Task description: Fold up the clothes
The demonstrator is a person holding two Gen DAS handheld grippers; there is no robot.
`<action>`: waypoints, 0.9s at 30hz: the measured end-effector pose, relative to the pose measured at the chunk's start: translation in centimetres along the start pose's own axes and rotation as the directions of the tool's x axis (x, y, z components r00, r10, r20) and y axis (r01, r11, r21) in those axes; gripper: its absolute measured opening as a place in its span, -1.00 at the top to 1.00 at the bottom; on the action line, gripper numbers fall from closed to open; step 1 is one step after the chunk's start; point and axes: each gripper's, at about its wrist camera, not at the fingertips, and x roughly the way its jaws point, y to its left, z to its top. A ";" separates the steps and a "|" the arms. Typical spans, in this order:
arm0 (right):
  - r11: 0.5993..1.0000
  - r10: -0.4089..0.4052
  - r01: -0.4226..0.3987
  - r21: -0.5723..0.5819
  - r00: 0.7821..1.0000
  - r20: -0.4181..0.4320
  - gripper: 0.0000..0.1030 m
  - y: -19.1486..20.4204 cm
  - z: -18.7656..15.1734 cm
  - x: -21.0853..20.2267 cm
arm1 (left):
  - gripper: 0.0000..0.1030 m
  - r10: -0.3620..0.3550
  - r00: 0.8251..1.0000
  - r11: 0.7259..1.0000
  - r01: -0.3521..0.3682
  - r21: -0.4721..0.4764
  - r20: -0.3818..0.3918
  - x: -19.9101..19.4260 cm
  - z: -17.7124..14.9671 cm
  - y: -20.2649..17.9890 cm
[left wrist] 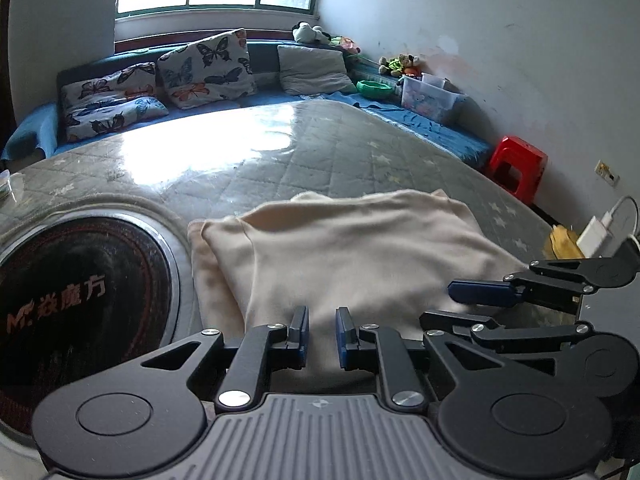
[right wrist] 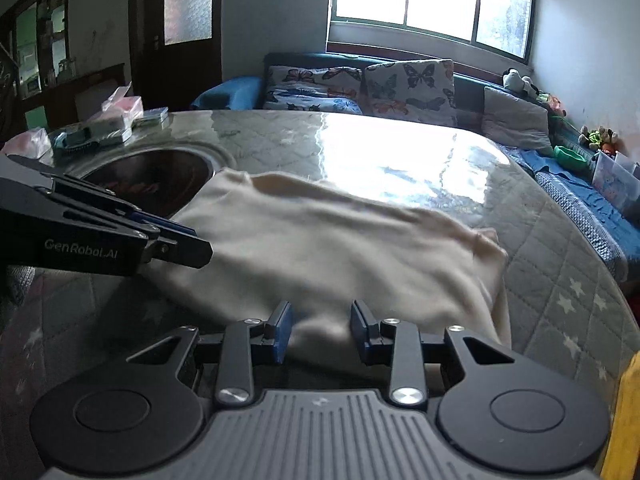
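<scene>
Cream garment (left wrist: 352, 256) lying on the quilted table (left wrist: 304, 148) beside the round cooktop (left wrist: 80, 300), left gripper (left wrist: 322, 334) pinching its near edge, jaws narrow, right gripper (right wrist: 322, 330) likewise gripping a bunched fold, jaws somewhat wider

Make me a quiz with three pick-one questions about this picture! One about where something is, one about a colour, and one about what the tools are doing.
1. Where is the cloth?
A. on the table
B. on the sofa
C. on the stool

2. What colour is the stool?
A. green
B. red
C. white

3. What are the left tool and right tool doing?
A. hanging far above the cloth
B. holding a pillow
C. each has cloth between its fingers

Answers:
1 A, the cream cloth lies on the table beside the round burner.
2 B, the stool by the wall is bright red.
3 C, the near edge of the cloth runs between both pairs of fingers.
</scene>
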 end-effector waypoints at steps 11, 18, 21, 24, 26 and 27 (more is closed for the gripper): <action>0.994 -0.061 0.056 0.089 0.997 0.056 0.37 -2.7 0.0 -2.5 | 0.69 -0.002 1.000 1.000 0.002 -0.024 0.022 -1.7 -1.0 0.6; 0.979 -0.097 0.096 0.180 0.995 -0.002 0.40 -5.3 -1.6 -1.8 | 0.69 0.008 1.000 0.998 -0.007 -0.067 0.008 -1.1 -1.3 2.2; 0.982 -0.094 0.090 0.169 0.995 0.020 0.40 -5.3 -1.1 -2.4 | 0.69 0.002 1.000 0.998 -0.001 -0.066 0.012 -1.4 -1.3 2.4; 0.981 -0.095 0.083 0.174 0.994 0.062 0.39 -5.6 0.2 -2.1 | 0.69 -0.007 1.000 0.997 0.009 -0.077 0.028 -1.8 -0.9 2.5; 0.978 -0.091 0.077 0.194 0.994 0.064 0.39 -6.2 0.8 -1.0 | 0.69 -0.004 0.999 0.996 0.006 -0.085 0.032 -1.8 -0.8 2.7; 0.976 -0.094 0.081 0.204 0.994 0.054 0.39 -6.5 0.9 -0.4 | 0.69 0.003 1.000 0.996 0.000 -0.090 0.027 -1.7 -0.8 2.9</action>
